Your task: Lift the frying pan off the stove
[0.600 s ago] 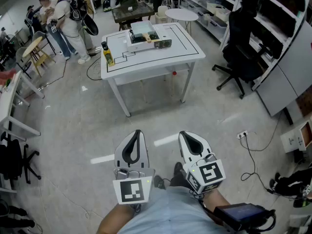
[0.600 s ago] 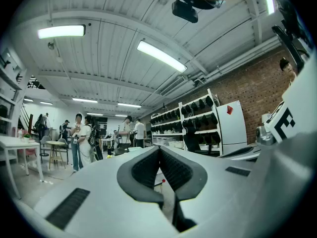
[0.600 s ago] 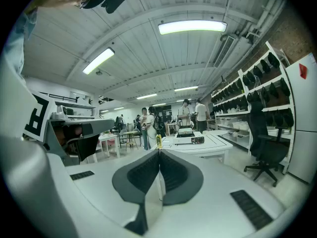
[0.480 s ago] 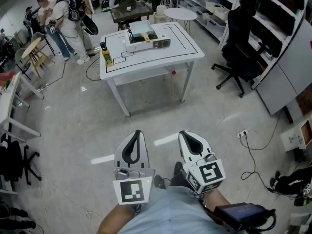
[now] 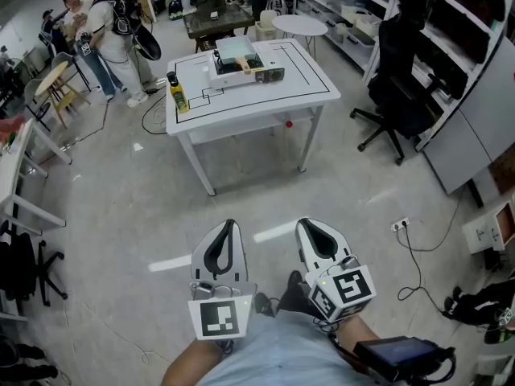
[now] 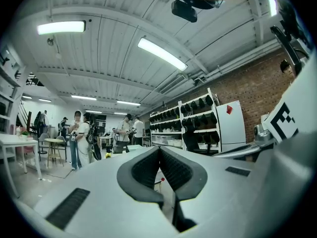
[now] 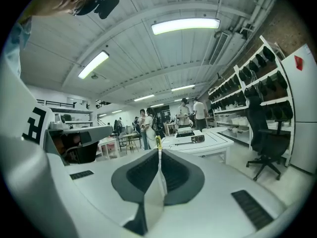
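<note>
Left hand-held gripper, right hand-held gripper: jaws together, nothing held, at 6 o'clock. Pan on stove on desk, well apart at 12 o'clock. Handle toward 3 o'clock, likely favours right.

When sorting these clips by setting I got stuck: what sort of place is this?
Probably a lab or workshop room: a white table marked with black lines, storage shelves along the wall, an office chair, and people standing at the back.
</note>
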A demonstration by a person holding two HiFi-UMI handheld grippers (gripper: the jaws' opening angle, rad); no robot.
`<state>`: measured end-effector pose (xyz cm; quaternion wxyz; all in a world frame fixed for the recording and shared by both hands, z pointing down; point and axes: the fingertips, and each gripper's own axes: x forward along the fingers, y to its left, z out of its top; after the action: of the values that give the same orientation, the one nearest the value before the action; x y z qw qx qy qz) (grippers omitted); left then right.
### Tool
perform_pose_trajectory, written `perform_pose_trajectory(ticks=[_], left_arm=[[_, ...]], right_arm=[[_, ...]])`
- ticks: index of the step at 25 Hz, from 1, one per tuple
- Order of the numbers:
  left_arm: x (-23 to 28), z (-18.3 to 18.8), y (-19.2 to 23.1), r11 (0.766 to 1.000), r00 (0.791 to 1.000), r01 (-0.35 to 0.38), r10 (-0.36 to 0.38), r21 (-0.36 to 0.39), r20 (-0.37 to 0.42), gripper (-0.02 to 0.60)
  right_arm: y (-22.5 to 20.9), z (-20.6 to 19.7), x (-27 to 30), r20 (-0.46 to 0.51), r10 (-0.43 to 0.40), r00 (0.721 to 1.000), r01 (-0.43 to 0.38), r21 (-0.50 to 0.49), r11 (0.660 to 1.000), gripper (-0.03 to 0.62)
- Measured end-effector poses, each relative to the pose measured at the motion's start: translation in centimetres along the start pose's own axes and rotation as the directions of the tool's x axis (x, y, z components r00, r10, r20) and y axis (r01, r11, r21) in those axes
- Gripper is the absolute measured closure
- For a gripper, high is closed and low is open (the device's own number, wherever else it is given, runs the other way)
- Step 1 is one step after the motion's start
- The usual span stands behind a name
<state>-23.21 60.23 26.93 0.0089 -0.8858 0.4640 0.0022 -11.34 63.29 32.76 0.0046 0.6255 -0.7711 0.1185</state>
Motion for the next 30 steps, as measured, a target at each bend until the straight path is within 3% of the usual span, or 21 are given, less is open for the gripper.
perform_pose_trajectory(ticks=[5,12,20,30], left_arm=[[2.4,-1.2,-0.1,1.000,0.999,0.020,-0.020,-0.008,-0.029,0.565],[10.9,-3.8,0.3,0.999,0.995,0.036,-0.036,-0.005,-0.094,0.565],[23.6,-4.2,1.9,0.999,0.987,0.010,-0.003,0.037,-0.159,0.565],[33.8,-0.9,2.3,0.996,0.992,-0.050,0.059,0.076,-0.112,0.565]], right_arm=[[-1.5,-0.4,1.6,-0.026,-0.019,0.999,0.018,-0.015,1.000,0.545],[-8.3,-0.4,8.3,-0.062,-0.041,0.997,0.043,0.016,0.999,0.545],[-15.3,1.9,19.4,-0.080,0.045,0.996,-0.040,0.074,0.996,0.545],[-21.2,6.7,27.6,-0.060,0.136,0.989,-0.131,0.079,0.988,0.545]])
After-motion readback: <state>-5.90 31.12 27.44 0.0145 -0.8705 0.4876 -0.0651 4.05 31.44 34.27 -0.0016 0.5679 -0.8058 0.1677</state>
